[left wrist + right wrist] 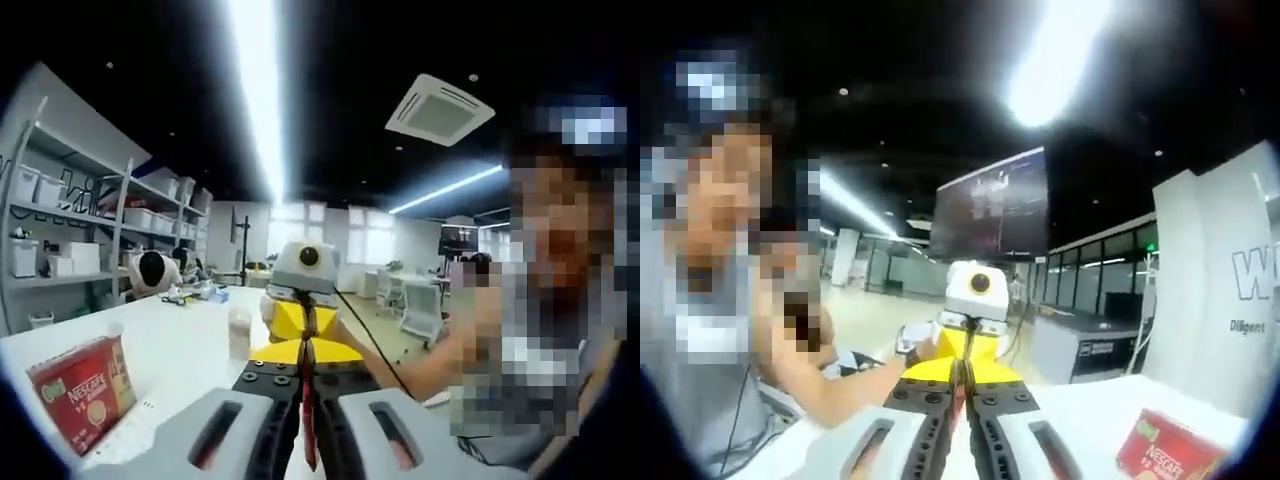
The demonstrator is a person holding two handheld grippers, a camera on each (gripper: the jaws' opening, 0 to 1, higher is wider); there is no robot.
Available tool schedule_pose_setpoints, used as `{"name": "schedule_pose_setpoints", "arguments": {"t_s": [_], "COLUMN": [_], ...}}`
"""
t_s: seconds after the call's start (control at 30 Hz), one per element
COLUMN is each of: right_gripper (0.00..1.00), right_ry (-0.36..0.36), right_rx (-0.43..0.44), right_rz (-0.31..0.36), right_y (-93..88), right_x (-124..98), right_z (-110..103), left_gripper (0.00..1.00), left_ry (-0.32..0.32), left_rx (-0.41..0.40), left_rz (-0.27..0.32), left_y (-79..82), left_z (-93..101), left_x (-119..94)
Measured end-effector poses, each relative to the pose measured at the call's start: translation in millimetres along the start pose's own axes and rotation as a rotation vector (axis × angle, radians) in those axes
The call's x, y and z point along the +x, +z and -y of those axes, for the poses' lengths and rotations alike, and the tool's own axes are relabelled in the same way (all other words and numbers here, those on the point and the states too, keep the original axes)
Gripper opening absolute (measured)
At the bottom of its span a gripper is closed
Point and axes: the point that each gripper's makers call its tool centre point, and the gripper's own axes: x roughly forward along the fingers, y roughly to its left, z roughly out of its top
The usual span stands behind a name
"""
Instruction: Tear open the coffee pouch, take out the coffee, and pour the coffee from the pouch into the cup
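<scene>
The coffee stick (pixel 309 400) is a thin red strip held up in the air between the two hand-held grippers, its long axis running from one to the other. In the left gripper view it runs from that view's own shut jaws up into the jaws of the right hand-held gripper (pixel 307 318) facing it; in the right gripper view the stick (pixel 959 392) shows the same way, reaching the left hand-held gripper (pixel 962 345) opposite. Each hand-held gripper is clamped on one end of the stick, so the two are nose to nose with the stick pulled between them. Judging by this, the tearing is in hand: the coming move turns on drawing the two ends apart or twisting across that shared axis. I cannot tell whether the stick is already torn.

Below, on the white surface (pixel 170 360), a cup (pixel 239 332) stands just beyond the left hand-held gripper, slightly left of the stick's line; what it holds cannot be made out. The red Nescafé pouch (pixel 84 394) stands nearer and further left, well apart from the cup, and shows too in the right gripper view (pixel 1167 452) at the lower right. Shelves (pixel 70 230) with bins line the far left wall.
</scene>
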Motion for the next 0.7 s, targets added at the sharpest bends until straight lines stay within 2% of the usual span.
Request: {"name": "schedule_pose_setpoints", "arguments": {"t_s": [0.13,0.3,0.53,0.7], "right_gripper": [0.08,0.05,0.02,0.02], "right_ry": [0.000,-0.016,-0.021,-0.033], "right_rx": [-0.032,-0.037,0.039,0.055], "right_rz": [-0.004,-0.006,-0.014,-0.012], "right_y": [0.1,0.4,3.1,2.4], "right_x": [-0.3,0.2,3.2,2.4], "right_z": [1.5,2.7,0.6,1.6], "left_gripper": [0.04,0.04,0.04,0.07], "left_ry": [0.002,-0.002,-0.018,-0.008], "left_rx": [-0.005,-0.013,-0.023,0.013], "left_rz": [0.010,0.012,0.027,0.023], "left_y": [2.1,2.4,5.2,5.0], "left_z": [-2.0,-0.3,0.7,0.1], "left_x": [-1.1,0.2,-1.5,-2.6]}}
